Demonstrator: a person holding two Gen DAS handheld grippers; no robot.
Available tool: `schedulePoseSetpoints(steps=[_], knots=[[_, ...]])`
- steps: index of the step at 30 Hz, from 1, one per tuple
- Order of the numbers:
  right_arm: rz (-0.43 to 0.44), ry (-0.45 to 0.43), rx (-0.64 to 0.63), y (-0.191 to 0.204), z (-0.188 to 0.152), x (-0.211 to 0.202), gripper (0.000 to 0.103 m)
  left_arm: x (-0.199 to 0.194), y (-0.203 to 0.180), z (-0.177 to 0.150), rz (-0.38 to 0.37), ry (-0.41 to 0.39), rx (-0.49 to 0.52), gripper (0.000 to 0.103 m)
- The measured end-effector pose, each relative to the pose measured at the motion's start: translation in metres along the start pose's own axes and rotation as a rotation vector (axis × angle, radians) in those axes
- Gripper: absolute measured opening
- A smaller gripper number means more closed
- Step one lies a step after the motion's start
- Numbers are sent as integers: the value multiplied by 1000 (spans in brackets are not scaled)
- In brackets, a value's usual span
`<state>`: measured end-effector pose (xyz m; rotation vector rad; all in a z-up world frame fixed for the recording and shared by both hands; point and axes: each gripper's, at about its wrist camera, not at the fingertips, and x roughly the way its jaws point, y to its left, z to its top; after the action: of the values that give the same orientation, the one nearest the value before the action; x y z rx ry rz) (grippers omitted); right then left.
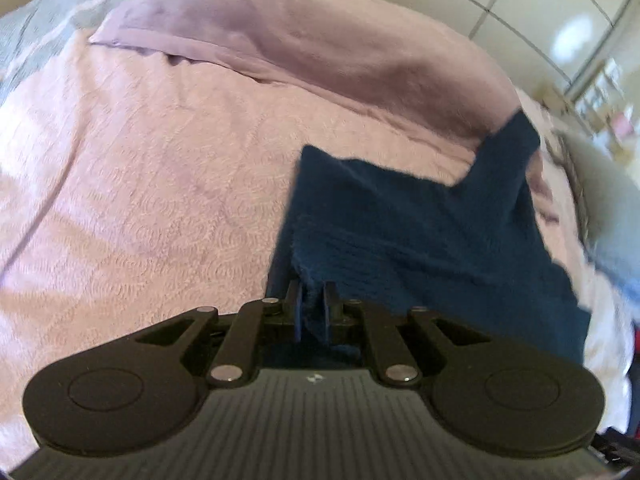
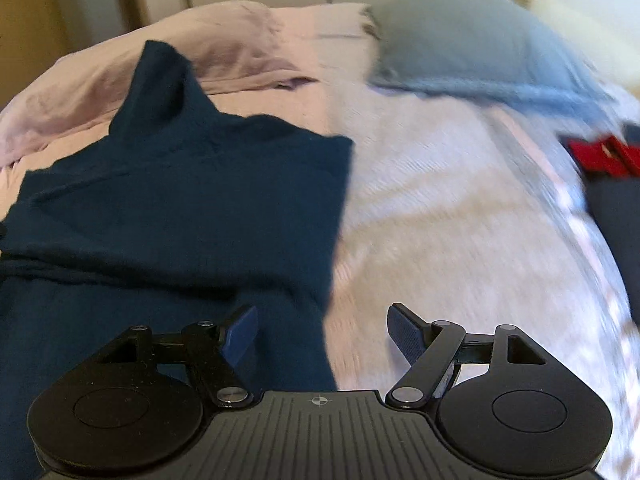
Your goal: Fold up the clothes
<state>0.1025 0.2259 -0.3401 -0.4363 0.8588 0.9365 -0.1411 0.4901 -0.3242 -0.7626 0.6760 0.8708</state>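
A dark blue knit sweater [image 1: 424, 236] lies spread on the pink bedspread [image 1: 152, 184], one sleeve reaching up toward the back. My left gripper [image 1: 312, 296] is shut on a bunched edge of the sweater at its near left side, lifting a fold. In the right wrist view the same sweater [image 2: 180, 200] covers the left half of the frame. My right gripper [image 2: 322, 320] hangs open above the sweater's near right edge, its left finger [image 2: 240, 336] over the cloth and its right finger [image 2: 406, 336] over the bedspread [image 2: 460, 220], with nothing held.
A lilac pillow [image 1: 280, 40] lies along the back of the bed. A grey-blue pillow [image 2: 472, 52] sits at the back right. A red object [image 2: 600, 156] and dark fabric lie off the bed's right edge. White wardrobe doors [image 1: 540, 4] stand behind.
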Motion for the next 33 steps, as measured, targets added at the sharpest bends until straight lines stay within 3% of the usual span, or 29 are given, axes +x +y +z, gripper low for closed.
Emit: schedulePoseSetpoints(steps=[3,9,13,18,21,23,28,30,33], knots=[[14,9,-43,-1,8,25,45,-9,-3,6,0,-35,37,7],[25,80,-17,-16,5,48,44,16,5,-9,72,84,102,11],[39,112,-55,-17,10,38,44,10,-1,-9,105,62,124,16],[66,26,-35,-25,28,12,44,-22,-12,-3,157,-11,172,14],[106,-15,7,-26,39,14,44,-21,-23,6,94,-35,208,14],[120,-11,-5,-19,43,28,44,-7,-26,8,89,-3,233,15],[94,95,-64,-8,48,74,44,28,-32,13,84,84,296,17],[94,96,-69,-13,59,74,44,41,-34,15,82,119,321,17],[132,61,-59,-25,86,71,44,35,-38,37,38,88,330,16]])
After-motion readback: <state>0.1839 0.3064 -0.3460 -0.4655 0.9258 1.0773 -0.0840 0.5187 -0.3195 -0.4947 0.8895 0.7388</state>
